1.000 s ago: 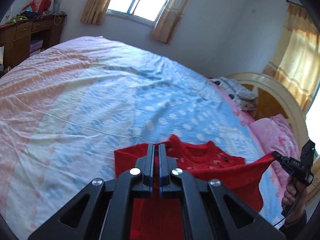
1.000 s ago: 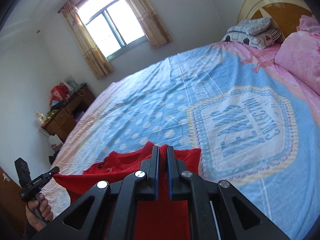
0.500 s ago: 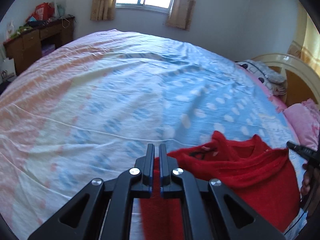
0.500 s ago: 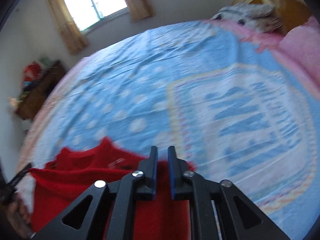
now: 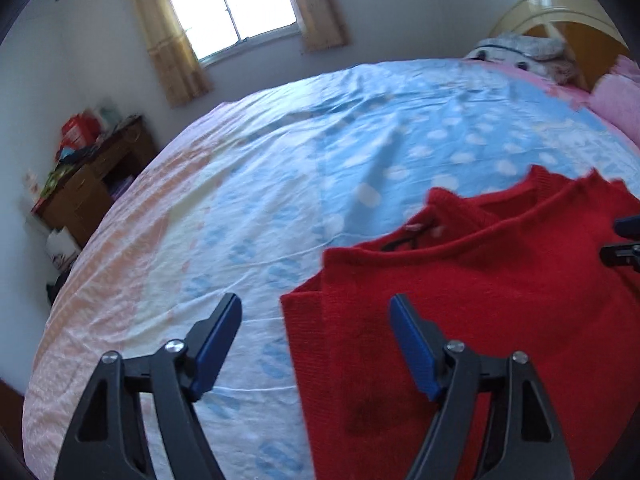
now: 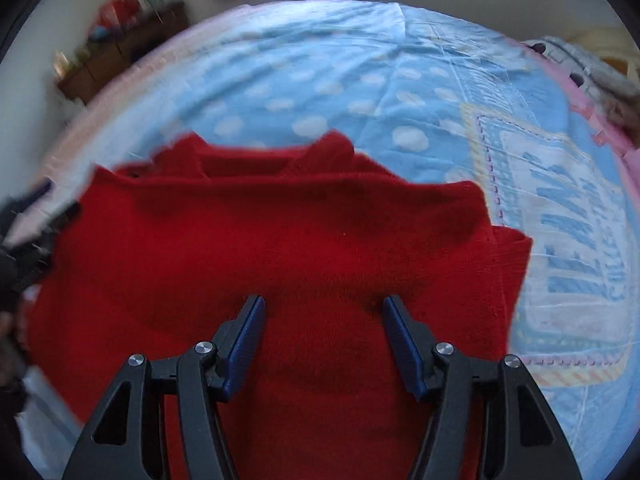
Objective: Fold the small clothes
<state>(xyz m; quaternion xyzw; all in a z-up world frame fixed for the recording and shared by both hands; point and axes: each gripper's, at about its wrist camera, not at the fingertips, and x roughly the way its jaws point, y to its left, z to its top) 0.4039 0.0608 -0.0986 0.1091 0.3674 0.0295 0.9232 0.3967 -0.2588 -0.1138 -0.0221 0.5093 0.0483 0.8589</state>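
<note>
A small red knit sweater (image 5: 480, 288) lies folded over on the bed, its neckline pointing away from me. My left gripper (image 5: 316, 312) is open and empty, its jaws straddling the sweater's left edge just above the cloth. In the right wrist view the sweater (image 6: 280, 248) fills the middle. My right gripper (image 6: 322, 316) is open and empty, hovering over the sweater's near part. The right gripper's tip shows at the right edge of the left wrist view (image 5: 624, 240). The left gripper shows blurred at the left edge of the right wrist view (image 6: 28, 232).
The bed (image 5: 280, 200) has a blue, pink and white dotted sheet with a printed panel (image 6: 568, 216). Pink pillows (image 5: 616, 104) and a grey bundle (image 5: 520, 50) lie by the headboard. A wooden desk (image 5: 88, 184) with clutter stands by the wall under the window (image 5: 232, 8).
Both grippers were shut on the sweater's hem and carried it forward over the top half. Now both have opened and let go; the sweater lies folded on the bed.
</note>
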